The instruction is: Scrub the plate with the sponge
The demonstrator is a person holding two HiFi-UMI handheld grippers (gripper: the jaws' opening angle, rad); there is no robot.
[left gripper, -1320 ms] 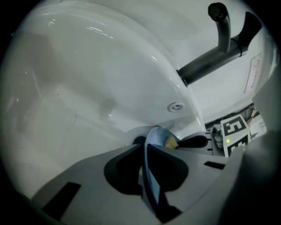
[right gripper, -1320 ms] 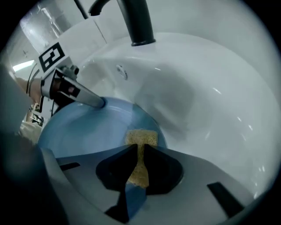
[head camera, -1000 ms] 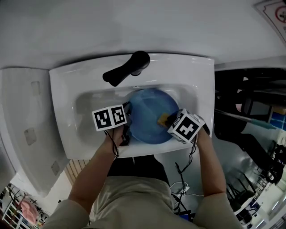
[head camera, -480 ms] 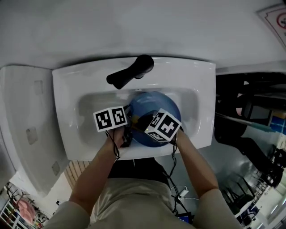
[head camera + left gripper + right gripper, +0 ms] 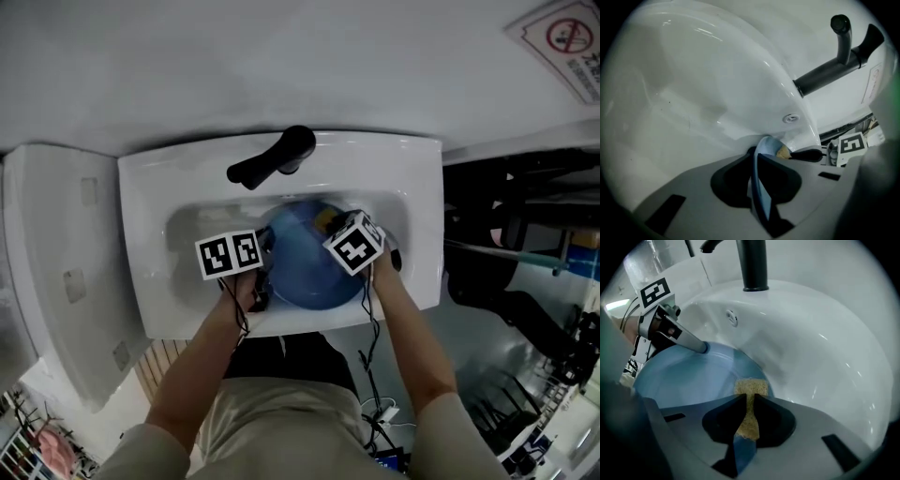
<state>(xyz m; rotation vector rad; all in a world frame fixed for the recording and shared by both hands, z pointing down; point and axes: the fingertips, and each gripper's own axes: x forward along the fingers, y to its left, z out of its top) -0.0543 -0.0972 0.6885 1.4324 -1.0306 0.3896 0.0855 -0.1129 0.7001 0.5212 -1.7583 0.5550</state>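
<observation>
Item 1 — white ceramic sink basin (image 5: 141, 253), with 1 black lever tap (image 5: 277, 157) at its back rim.

Item 2 — round blue plate (image 5: 305, 267), lying inside the basin in front of the tap and filling the middle of the bowl.

Item 3 — small yellow scouring sponge (image 5: 751, 387), pinched at its middle. Its free end lies against the plate's inner face, close to the rim on the side next to the basin wall.

Item 4 — left gripper (image 5: 757, 159), jaws drawn narrow and clamped edgewise on the plate's left rim. The rim runs straight between the 2 pads.

Item 5 — right gripper (image 5: 749, 401), pointing steeply down over the plate's far right part, jaws nearly together and squeezing the sponge.

The 2 grippers are near each other, on opposite sides of the plate.
</observation>
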